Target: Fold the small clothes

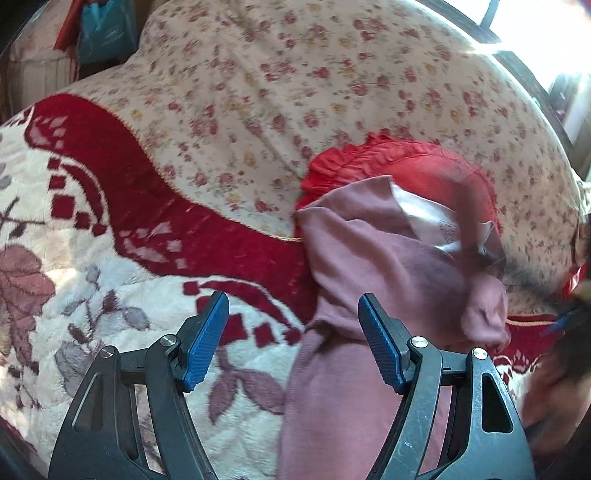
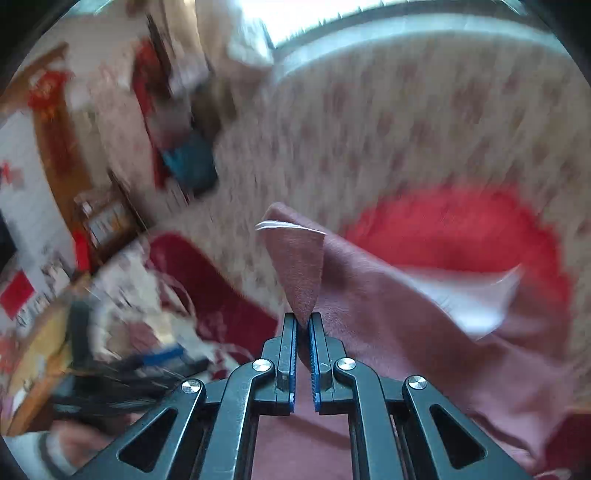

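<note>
Pinching the soft mauve garment (image 2: 369, 314), your right gripper (image 2: 303, 321) is closed; your left gripper (image 1: 293, 314) gapes empty; label print illegible.

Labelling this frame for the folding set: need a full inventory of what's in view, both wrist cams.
pink garment: 1, dusty pink with a white inner patch, on the bed, one corner lifted by the right gripper
red frilled cushion: 1, red, on the floral sheet, behind the garment
floral sheet: 1, cream with small red flowers, covers the far part of the bed
plush blanket: 1, cream and dark red with leaf pattern, near part of the bed
teal bag: 1, teal, far left beyond the bed; too blurred to say more
left gripper: 1, black with blue pads, open, above blanket and garment edge
right gripper: 1, black with blue pads, shut on the garment corner
</note>
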{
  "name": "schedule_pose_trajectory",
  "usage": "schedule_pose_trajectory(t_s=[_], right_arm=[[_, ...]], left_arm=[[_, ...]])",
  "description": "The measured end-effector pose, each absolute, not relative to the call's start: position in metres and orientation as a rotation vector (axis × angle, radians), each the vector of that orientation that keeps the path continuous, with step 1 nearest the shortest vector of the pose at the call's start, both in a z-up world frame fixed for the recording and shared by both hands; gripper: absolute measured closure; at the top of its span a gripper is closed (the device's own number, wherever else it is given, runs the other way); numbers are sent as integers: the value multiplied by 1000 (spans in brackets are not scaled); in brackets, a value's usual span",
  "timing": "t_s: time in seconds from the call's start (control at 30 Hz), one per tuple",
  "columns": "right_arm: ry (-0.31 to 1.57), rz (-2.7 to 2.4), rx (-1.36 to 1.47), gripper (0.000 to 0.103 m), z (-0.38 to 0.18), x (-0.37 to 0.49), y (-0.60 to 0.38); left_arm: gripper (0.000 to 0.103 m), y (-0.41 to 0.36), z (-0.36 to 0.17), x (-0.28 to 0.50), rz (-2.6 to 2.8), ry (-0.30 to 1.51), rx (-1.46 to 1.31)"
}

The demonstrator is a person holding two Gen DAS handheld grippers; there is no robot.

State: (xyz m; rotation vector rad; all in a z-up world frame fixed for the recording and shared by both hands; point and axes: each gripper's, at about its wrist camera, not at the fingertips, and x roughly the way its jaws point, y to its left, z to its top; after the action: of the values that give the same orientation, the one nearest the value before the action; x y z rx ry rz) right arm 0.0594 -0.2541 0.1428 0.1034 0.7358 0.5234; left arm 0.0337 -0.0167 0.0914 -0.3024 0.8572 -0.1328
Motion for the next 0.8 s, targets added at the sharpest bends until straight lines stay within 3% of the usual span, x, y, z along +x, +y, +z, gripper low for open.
schedule_pose_trajectory(t_s=[0.1,0.33,0.5,0.67,0.8], right_arm=[[1008,541,167,97,70,83,-234],[852,453,358,93,97,22,-340],[870,326,345,91,98,13,-390],[885,405,414,90,91,21,-377],[903,419,270,90,85,32,-336]], left_arm=[[30,-14,86,35,-143,877,-301],[30,-30,85,48,-234,855,-307],[30,-47,86,56,-248,853,-309],[30,-59,83,56,-257,871,-262],[30,-47,82,54,-232,872,-274]])
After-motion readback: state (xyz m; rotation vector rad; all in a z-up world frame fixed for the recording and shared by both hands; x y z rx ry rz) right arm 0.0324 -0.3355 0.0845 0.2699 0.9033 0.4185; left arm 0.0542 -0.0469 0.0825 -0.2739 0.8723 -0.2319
